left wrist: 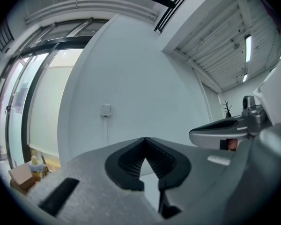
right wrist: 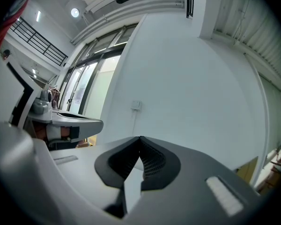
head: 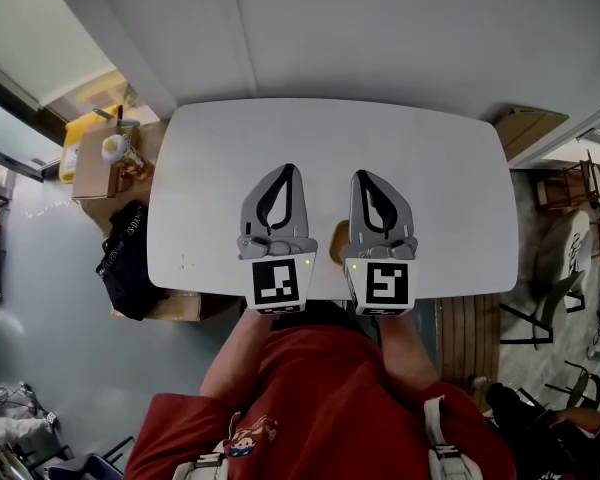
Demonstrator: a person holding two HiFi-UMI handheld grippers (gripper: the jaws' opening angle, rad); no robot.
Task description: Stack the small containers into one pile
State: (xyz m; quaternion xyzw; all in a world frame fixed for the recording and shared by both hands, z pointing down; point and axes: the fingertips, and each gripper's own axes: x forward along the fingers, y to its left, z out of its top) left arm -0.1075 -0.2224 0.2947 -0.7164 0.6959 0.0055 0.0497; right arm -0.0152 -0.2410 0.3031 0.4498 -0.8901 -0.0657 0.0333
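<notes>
Holds left hand-held gripper [head: 289,170] and right hand-held gripper [head: 361,176] side by side, level over the near worktop [head: 440,188], each with jaws together on nothing; finds no small containers in any view, so names no step or next move.

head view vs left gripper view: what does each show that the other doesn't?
Only head view: the person's red shirt and a black bag on the floor. Only left gripper view: a wall plate and a ceiling light. Both: the left gripper and right gripper, jaws shut on nothing, and the cardboard box. No small container can be made out in either.
</notes>
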